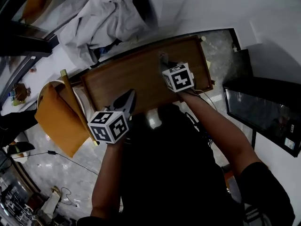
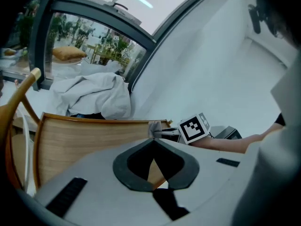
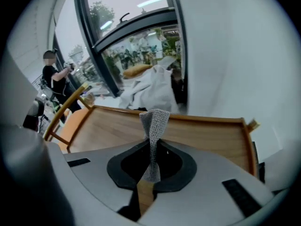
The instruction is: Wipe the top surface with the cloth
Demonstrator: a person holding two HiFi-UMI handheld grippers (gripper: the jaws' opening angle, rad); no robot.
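Observation:
The wooden top (image 1: pixel 136 76) with a raised rim lies ahead of me. My right gripper (image 1: pixel 164 64) is over its far middle, shut on a small grey mesh cloth (image 1: pixel 162 57). In the right gripper view the cloth (image 3: pixel 154 122) stands up pinched between the jaws of the right gripper (image 3: pixel 152 147), above the wood (image 3: pixel 207 135). My left gripper (image 1: pixel 129 100) hovers at the near edge, shut with nothing in it. The left gripper view shows the left gripper (image 2: pixel 153 141) with its tips together over the wood (image 2: pixel 80 142); the cloth (image 2: pixel 154 128) and right gripper cube (image 2: pixel 194 127) are ahead.
A heap of white fabric (image 1: pixel 101 20) lies beyond the top's far left corner. An orange-seated wooden chair (image 1: pixel 59 119) stands at the left. A black cabinet (image 1: pixel 265 112) stands at the right. A person (image 3: pixel 52 81) stands far off by the windows.

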